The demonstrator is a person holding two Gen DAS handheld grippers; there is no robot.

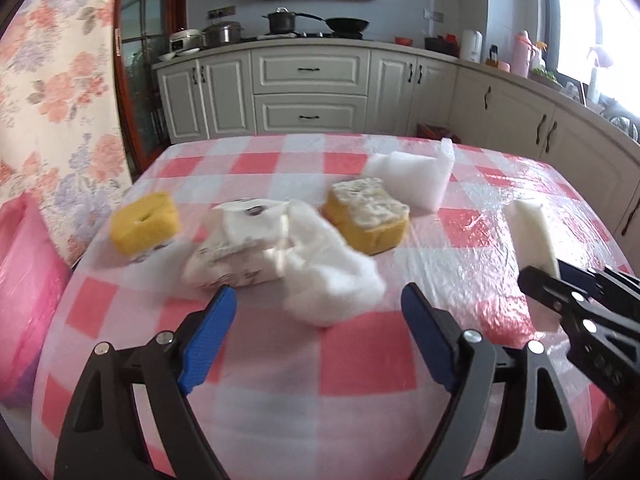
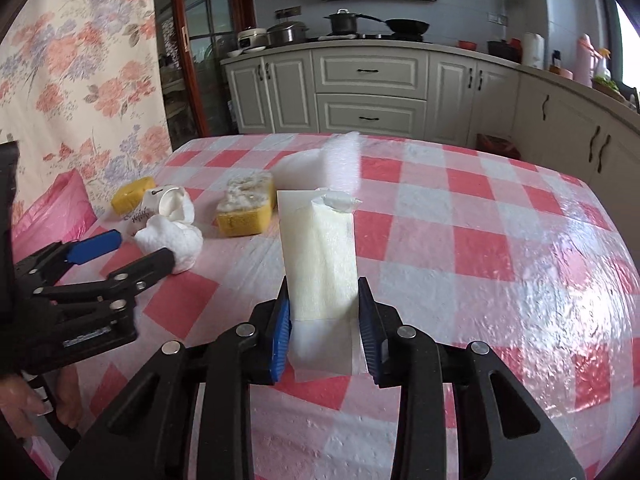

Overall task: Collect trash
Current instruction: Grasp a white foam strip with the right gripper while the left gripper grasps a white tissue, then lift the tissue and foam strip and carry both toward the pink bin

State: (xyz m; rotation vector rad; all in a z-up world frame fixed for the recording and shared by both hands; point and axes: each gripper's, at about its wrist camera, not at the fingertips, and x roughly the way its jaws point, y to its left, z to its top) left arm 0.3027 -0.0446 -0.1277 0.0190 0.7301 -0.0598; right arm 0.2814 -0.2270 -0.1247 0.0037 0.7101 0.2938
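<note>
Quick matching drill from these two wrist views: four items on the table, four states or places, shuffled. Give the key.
1. white packet
2. crumpled tissue
3. pink bag
4. white foam

a. at the table's left edge
b. clamped in the right gripper
c. farthest back on the table
d. just ahead of the open left gripper

Pairs: 1-b, 2-d, 3-a, 4-c
</note>
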